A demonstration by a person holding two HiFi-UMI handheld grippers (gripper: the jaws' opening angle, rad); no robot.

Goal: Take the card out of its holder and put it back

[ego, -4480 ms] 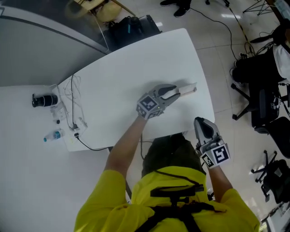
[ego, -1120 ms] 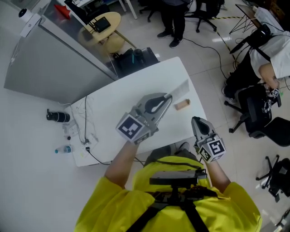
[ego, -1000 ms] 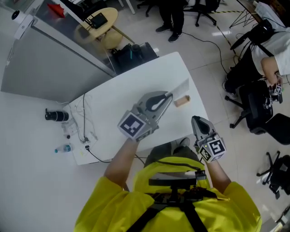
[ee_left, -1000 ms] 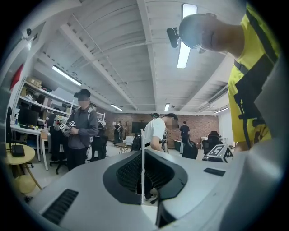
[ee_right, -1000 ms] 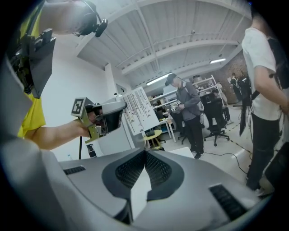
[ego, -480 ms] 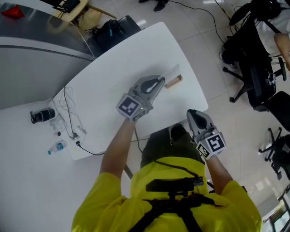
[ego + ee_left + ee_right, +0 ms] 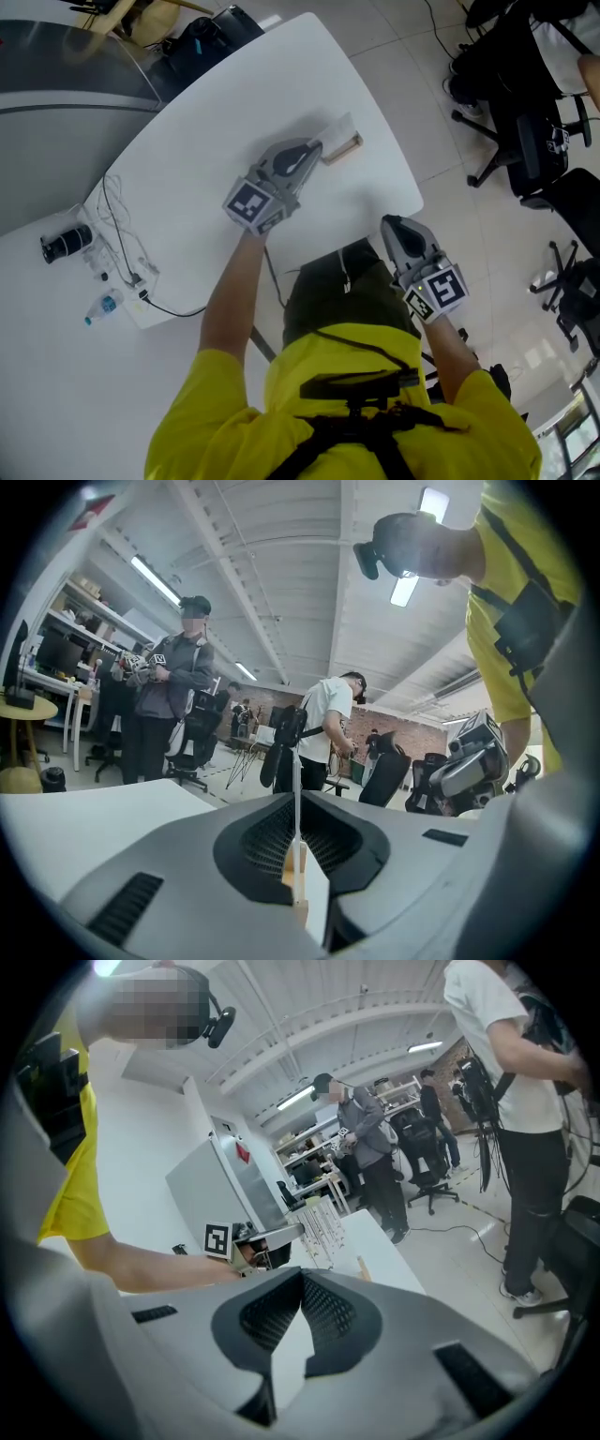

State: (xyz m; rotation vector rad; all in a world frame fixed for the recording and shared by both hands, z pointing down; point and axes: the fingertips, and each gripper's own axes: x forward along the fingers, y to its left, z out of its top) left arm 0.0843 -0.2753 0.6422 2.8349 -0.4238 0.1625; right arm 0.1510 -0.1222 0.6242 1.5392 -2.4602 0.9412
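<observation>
On the white table (image 7: 234, 103) lies a small wooden holder (image 7: 343, 148). My left gripper (image 7: 316, 151) is shut on a thin pale card (image 7: 337, 128), which stands upright with its lower edge at the holder; whether it sits in the slot I cannot tell. In the left gripper view the card (image 7: 297, 803) runs edge-on between the closed jaws, with the holder (image 7: 296, 874) just below. My right gripper (image 7: 393, 224) hangs off the table's near edge, shut and empty. The right gripper view shows the left gripper (image 7: 272, 1237), the card (image 7: 322, 1227) and the holder (image 7: 362, 1267).
Cables and a power strip (image 7: 131, 267) lie at the table's left end, beside a black cylinder (image 7: 58, 246) and a water bottle (image 7: 101, 306). Office chairs (image 7: 534, 141) stand on the floor to the right. Several people stand around the room (image 7: 173, 705).
My left gripper has carried the card down from above the table to the wooden holder. The right gripper has stayed by the table's near edge, and the head view has shifted.
</observation>
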